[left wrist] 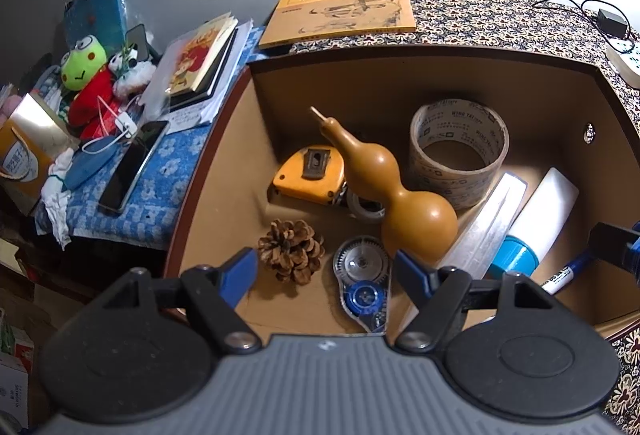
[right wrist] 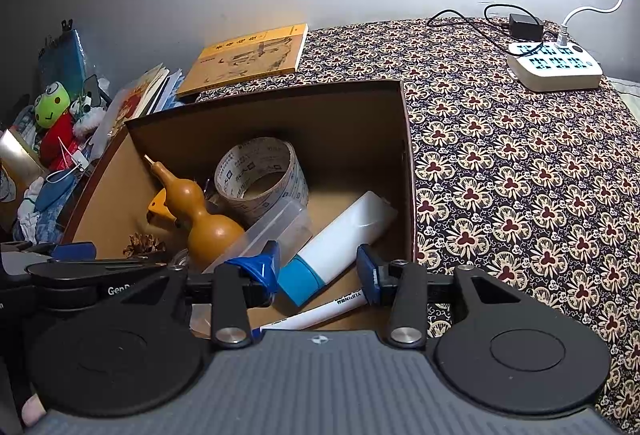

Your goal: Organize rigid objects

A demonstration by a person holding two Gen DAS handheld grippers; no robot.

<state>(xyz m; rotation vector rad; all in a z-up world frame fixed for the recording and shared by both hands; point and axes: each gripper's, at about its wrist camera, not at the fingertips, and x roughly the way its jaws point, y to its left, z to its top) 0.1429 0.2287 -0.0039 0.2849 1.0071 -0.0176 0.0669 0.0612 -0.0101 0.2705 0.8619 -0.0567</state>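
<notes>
Left tongs (left wrist: 326, 269), right tongs (right wrist: 318, 267): both released, empty, above cardboard box (left wrist: 400, 75). Tape roll (left wrist: 460, 151) printed "WING TAI"; marker (right wrist: 320, 313) labelled "YUPIN...". Gourd (left wrist: 400, 195) left of roll.

"WING TAI" on tape roll (left wrist: 460, 151); "YUPIN" on marker (right wrist: 320, 313)

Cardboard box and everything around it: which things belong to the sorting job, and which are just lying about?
Job:
brown cardboard box
tan gourd
printed tape roll
brown pine cone
orange tape measure
white blue-capped tube

Lying about:
yellow book
green frog plush
black smartphone
white power strip
</notes>
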